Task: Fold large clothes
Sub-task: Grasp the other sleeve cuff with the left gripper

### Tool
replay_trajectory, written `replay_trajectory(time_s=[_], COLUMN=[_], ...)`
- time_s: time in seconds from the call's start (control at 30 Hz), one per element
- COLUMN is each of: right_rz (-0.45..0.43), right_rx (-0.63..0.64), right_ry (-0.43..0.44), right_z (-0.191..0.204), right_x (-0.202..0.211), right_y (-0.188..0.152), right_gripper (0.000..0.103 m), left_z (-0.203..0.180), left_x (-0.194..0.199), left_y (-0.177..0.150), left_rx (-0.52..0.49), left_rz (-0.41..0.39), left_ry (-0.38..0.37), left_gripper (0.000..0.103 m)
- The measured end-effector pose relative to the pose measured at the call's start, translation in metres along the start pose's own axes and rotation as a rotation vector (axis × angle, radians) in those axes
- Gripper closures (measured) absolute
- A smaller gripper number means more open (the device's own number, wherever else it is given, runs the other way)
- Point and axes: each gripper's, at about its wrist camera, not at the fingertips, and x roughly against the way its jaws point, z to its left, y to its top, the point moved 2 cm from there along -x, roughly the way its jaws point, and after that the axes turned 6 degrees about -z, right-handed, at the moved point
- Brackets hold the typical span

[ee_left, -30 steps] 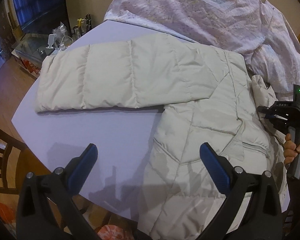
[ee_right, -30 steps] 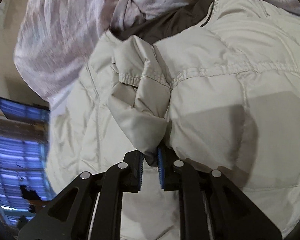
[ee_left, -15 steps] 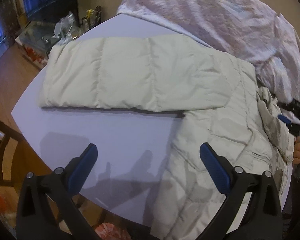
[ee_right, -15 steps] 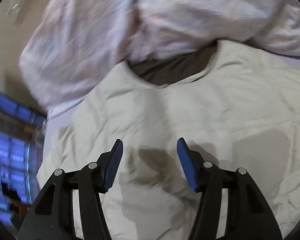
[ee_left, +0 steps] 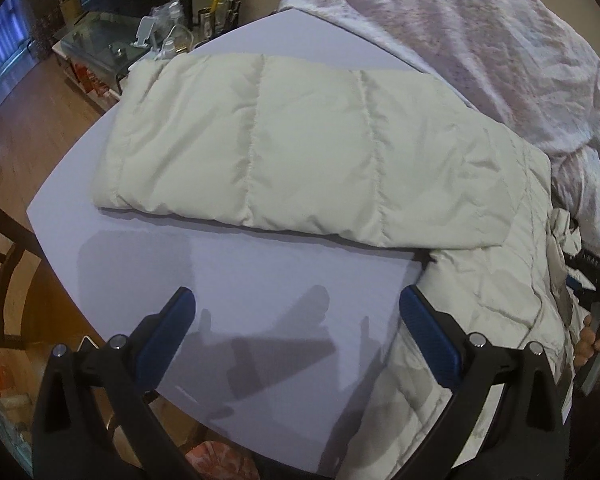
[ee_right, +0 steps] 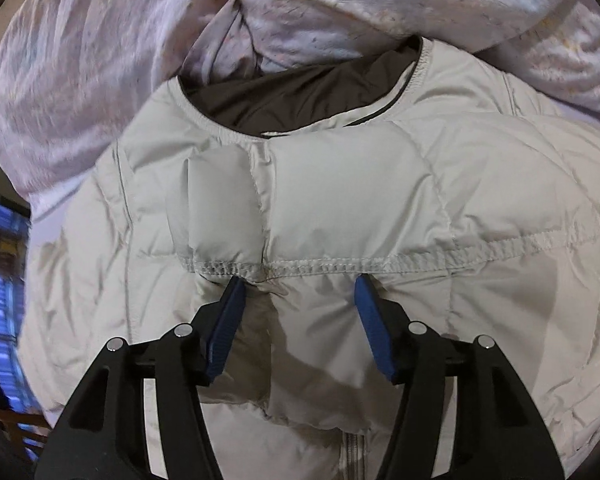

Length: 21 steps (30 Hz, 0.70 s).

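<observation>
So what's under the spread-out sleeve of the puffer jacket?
The sleeve lies flat on the lavender table, near its far corner. Whatever sits directly beneath the sleeve is covered and cannot be seen.

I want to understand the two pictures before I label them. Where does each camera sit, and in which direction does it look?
Left wrist view: sits on the left gripper, looks steeply down at the pale lilac table and the cream quilted puffer jacket; open blue pads, plus the person's right hand at the right edge.
Right wrist view: sits on the right gripper, looks steeply down at the jacket's chest and dark collar lining; open blue pads.
Both views share the jacket and the crumpled pink patterned sheet.
</observation>
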Motion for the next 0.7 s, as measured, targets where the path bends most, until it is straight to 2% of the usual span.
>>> replay_trajectory(time_s=[0.33,0.47,0.63,0.7], right_rz=[-0.053,-0.048,-0.044,-0.046], right_rx=[0.138,0.138,0.124,0.119], right_ry=[-0.113,-0.113,-0.106,-0.102], right_z=[0.03,0.038,0.034,0.015], right_x=[-0.017,-0.025,-0.028,-0.018], right_y=[-0.01,-0.009,-0.003,0.0], right_gripper=[0.04,0.04,0.04,0.04], left_z=[0.036,0.051,0.07,0.076], left_x=[-0.022,-0.026,-0.028,-0.029], left_y=[0.012,0.017,0.027,0.034], left_rx=[0.201,0.294,0.394,0.429], left_rz=[0.046,0.055,0.027,0.008], left_ry=[-0.036,-0.067,-0.096,-0.105], left_gripper=[0.002,0.002,0.002,0.004])
